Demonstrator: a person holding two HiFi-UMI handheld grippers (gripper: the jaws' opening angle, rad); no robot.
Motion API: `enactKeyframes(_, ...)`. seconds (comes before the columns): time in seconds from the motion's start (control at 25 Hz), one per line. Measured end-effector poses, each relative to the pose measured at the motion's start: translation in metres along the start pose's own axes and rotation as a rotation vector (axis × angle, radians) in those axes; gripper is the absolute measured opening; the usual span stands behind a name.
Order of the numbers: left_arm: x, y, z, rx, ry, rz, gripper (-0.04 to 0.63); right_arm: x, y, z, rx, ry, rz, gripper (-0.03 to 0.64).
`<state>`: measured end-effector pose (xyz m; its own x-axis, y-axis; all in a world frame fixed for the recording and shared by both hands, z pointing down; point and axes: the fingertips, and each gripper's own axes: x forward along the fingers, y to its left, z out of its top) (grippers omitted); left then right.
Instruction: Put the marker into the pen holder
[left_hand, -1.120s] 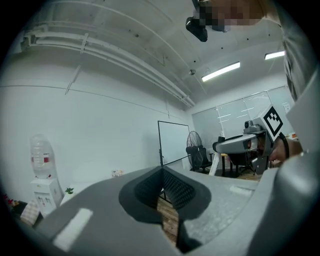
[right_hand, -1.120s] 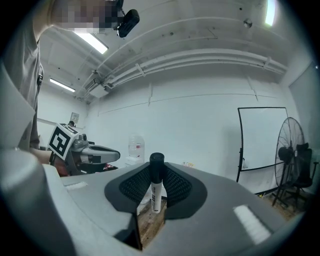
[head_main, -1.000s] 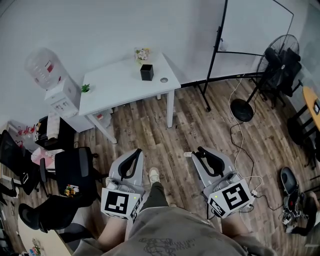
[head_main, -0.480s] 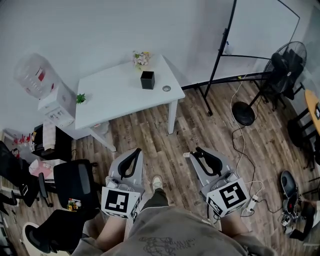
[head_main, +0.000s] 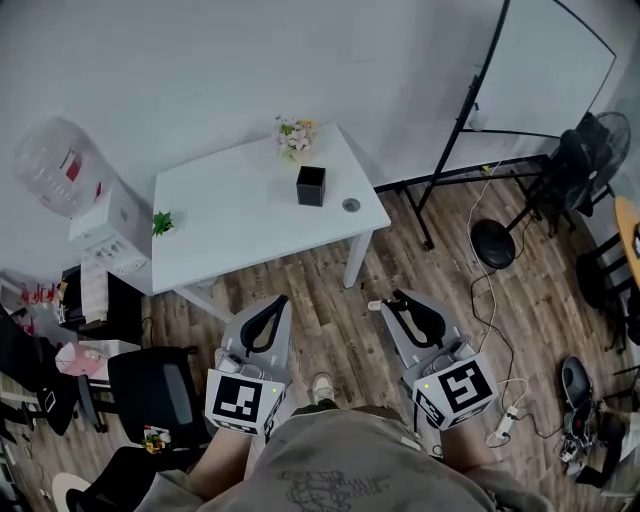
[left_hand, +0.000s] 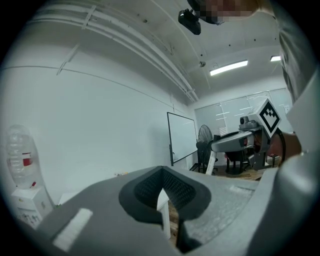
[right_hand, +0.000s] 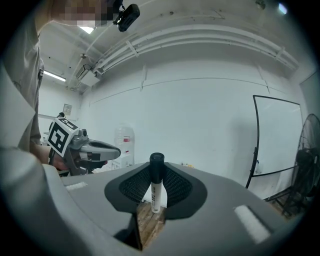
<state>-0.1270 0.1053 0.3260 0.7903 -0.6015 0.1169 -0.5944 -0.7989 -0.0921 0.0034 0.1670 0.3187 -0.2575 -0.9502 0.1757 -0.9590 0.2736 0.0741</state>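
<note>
The black square pen holder (head_main: 311, 185) stands on the white table (head_main: 230, 215), toward its right side, far ahead of both grippers. My right gripper (head_main: 398, 298) is shut on the marker (right_hand: 156, 182), a white barrel with a black cap standing upright between the jaws. In the head view the marker's white end (head_main: 375, 306) pokes out beside the jaw tips. My left gripper (head_main: 272, 302) is held level with the right one, over the wooden floor. The left gripper (left_hand: 162, 175) is shut with nothing in it.
On the table are a small round item (head_main: 350, 205), a flower bunch (head_main: 295, 135) and a tiny green plant (head_main: 162, 222). A water dispenser (head_main: 65, 170) stands left; black chairs (head_main: 150, 385) sit at lower left. A whiteboard stand (head_main: 480, 90), fan (head_main: 585, 165) and floor cables (head_main: 485, 290) are on the right.
The table and pen holder have shifted lower and nearer in the head view as the person walked toward them. Both grippers keep their pose, the marker still held.
</note>
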Motion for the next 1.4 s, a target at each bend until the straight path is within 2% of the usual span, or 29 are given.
enactKeyframes(0.24, 0.024, 0.038, -0.001, -0.008, -0.01, 0.009, 0.002, 0.038, -0.012, 0.006, 0.004, 0.008, -0.006, 0.101)
enactKeyframes(0.36, 0.037, 0.049, -0.007, -0.016, 0.011, 0.012, 0.002, 0.053, -0.024, 0.003, 0.011, 0.012, -0.017, 0.101)
enactKeyframes(0.76, 0.102, 0.085, -0.014, 0.005, 0.02, 0.033, 0.002, 0.113, -0.079, -0.009, 0.039, 0.017, -0.006, 0.101)
enactKeyframes(0.92, 0.147, 0.1, -0.014, -0.063, 0.045, 0.026, 0.002, 0.149, -0.112, -0.016, 0.06, 0.024, 0.016, 0.101)
enactKeyframes(1.12, 0.207, 0.122, -0.009, -0.031, 0.054, 0.061, 0.002, 0.196, -0.159, -0.018, 0.065, 0.04, 0.06, 0.101)
enactKeyframes(1.4, 0.282, 0.149, -0.012, -0.035, 0.107, 0.13, 0.002, 0.264, -0.221, -0.012, 0.058, 0.04, 0.157, 0.101)
